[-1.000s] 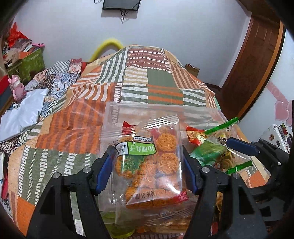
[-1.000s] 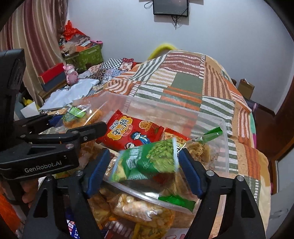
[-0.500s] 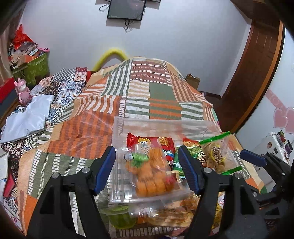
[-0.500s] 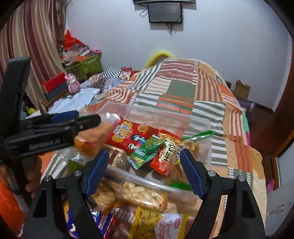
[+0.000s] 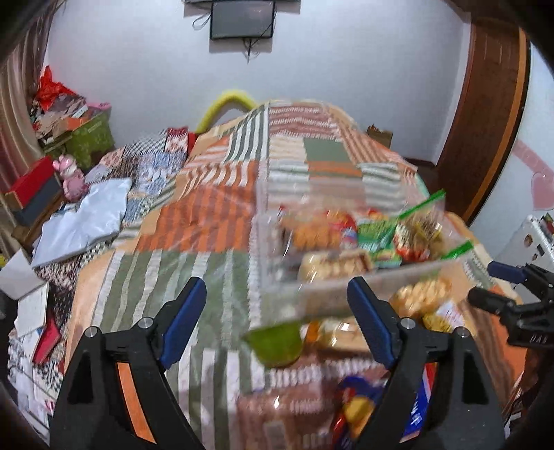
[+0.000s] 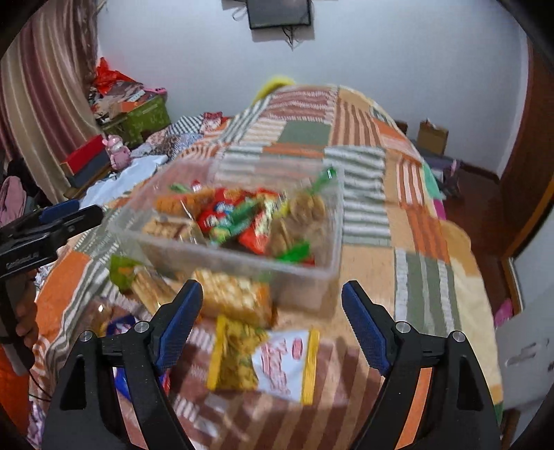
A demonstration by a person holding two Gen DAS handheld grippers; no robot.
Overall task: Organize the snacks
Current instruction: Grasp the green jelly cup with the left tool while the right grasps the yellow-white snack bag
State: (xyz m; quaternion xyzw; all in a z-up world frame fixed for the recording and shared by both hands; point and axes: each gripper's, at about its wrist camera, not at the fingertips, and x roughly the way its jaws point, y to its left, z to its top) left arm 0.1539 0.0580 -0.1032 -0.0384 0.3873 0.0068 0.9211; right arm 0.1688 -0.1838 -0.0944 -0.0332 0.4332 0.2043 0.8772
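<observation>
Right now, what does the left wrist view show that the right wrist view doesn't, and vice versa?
Left wrist only: the green jelly cup on the quilt, and the right gripper at the frame's edge. Right wrist only: the yellow-and-white snack packet lying near the camera, and the left gripper. Both: the clear bin filled with snacks, with loose packets in front of it.

A bin (image 6: 304,277) sits on the bed (image 6: 374,155), with snack packets (image 6: 242,221) piled inside it. More packets (image 6: 263,363) lie loose on the quilt just near of the bin. A small cup (image 5: 273,342) rests at the bin's near left corner. A screen (image 6: 279,13) hangs on the far wall, and boxes (image 6: 142,117) are stacked far left.
</observation>
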